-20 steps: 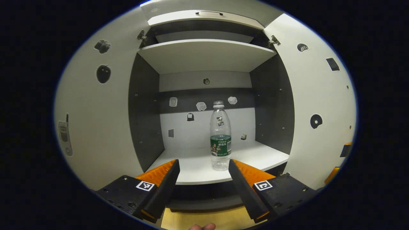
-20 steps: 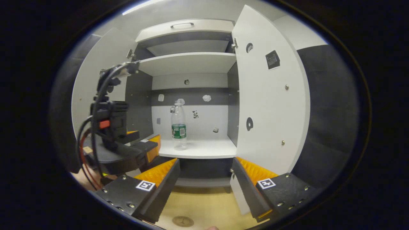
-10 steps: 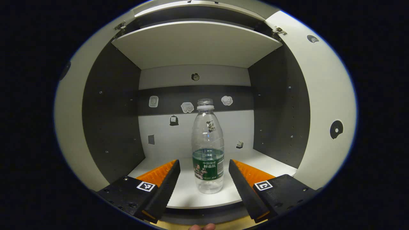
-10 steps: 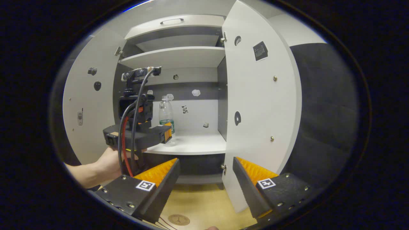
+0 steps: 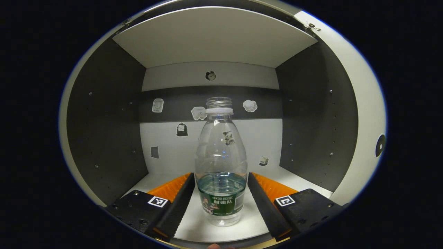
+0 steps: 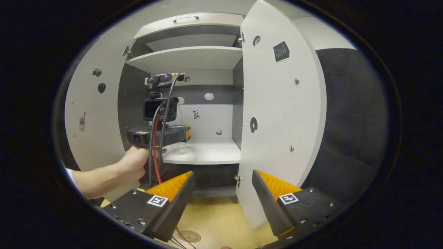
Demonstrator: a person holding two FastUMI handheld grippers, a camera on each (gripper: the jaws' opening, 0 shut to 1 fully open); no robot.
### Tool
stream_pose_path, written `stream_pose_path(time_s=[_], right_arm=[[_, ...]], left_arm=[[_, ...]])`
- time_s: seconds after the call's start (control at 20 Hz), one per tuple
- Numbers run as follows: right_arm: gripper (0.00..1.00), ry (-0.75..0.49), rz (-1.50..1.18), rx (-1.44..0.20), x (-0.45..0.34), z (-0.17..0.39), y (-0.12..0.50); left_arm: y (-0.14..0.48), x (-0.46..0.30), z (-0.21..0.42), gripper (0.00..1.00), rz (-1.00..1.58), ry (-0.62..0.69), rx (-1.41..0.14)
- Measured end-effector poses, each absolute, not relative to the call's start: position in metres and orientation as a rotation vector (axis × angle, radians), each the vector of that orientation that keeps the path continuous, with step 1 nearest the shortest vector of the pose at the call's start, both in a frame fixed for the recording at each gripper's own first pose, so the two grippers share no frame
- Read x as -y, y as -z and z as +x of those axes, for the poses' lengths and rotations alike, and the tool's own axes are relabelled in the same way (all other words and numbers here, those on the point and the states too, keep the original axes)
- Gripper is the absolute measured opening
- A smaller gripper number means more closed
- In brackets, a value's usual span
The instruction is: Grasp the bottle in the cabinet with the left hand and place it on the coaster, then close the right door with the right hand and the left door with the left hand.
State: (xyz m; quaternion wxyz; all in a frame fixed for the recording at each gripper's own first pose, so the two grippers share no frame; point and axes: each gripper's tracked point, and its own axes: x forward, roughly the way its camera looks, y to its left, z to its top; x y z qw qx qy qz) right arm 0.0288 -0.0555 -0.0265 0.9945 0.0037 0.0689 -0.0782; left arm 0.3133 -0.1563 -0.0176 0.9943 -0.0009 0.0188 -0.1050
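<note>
We have the bottle (image 5: 221, 162) between the left gripper (image 5: 221, 204) fingers, which stand apart; next, clamp them.

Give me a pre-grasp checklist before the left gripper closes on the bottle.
1. Bottle upright on the shelf: ok.
2. Bottle between the left gripper fingers: ok.
3. Left gripper open, fingers not pressing yet: ok.
4. Fingers level with the label, low on the body: ok.
5. Right door open, leaving a way out: ok.
6. Coaster on the floor, free: ok.
</note>
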Motion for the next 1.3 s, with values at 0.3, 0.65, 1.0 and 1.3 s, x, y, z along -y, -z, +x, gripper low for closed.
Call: stream_pose_path(time_s=[0.3,0.65,1.0,1.3], right_arm=[[1.0,0.148,0.027,-0.137,0.057,0.019,0.026],[1.0,0.127,0.048,-0.13,0.067,-0.005,0.029],[1.0,0.105,0.083,-0.139,0.087,-0.04,0.042],[0.97,0.121,0.103,-0.17,0.119,-0.057,0.058]], left_arm=[[0.007,0.152,0.292,0.78,-0.033,0.224,-0.031],[-0.016,0.143,0.202,0.76,-0.037,0.241,0.033],[0.042,0.141,0.097,0.78,0.003,0.252,-0.004],[0.136,0.162,0.041,0.78,0.03,0.269,-0.11]])
